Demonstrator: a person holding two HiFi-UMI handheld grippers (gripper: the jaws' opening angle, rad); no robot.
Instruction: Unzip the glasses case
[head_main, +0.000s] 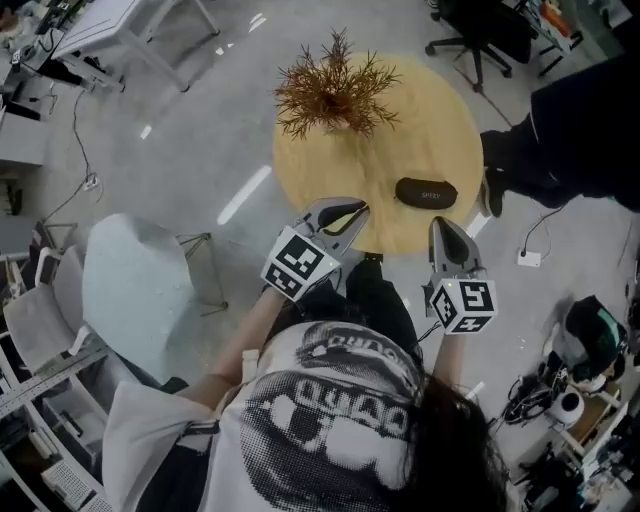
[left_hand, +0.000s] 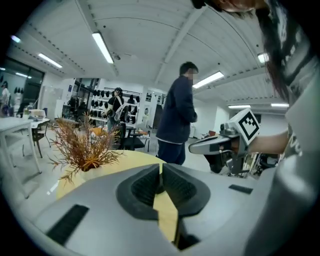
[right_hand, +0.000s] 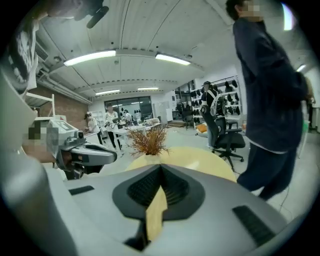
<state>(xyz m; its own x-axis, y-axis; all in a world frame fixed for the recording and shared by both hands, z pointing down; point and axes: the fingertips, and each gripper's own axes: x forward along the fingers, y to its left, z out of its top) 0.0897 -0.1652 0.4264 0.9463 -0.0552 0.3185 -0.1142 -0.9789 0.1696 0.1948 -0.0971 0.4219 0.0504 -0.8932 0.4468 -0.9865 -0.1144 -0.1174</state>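
A black glasses case (head_main: 427, 192) lies zipped on the round wooden table (head_main: 440, 120), near its right front edge. Neither gripper view shows the case. My left gripper (head_main: 352, 209) hovers over the table's near edge, left of the case, with its jaws together and nothing in them (left_hand: 161, 167). To the right, my right gripper (head_main: 442, 224) points at the table edge just in front of the case, also shut and empty (right_hand: 160, 167). Neither gripper touches the case. Each gripper shows in the other's view: the right gripper (left_hand: 220, 144) and the left gripper (right_hand: 87, 152).
A dried brown plant (head_main: 335, 92) in a pale vase stands at the table's far left. A person in dark clothes (head_main: 570, 140) stands close to the table's right side. A light-blue chair (head_main: 140, 290) is at my left, and a black office chair (head_main: 470, 40) sits beyond the table.
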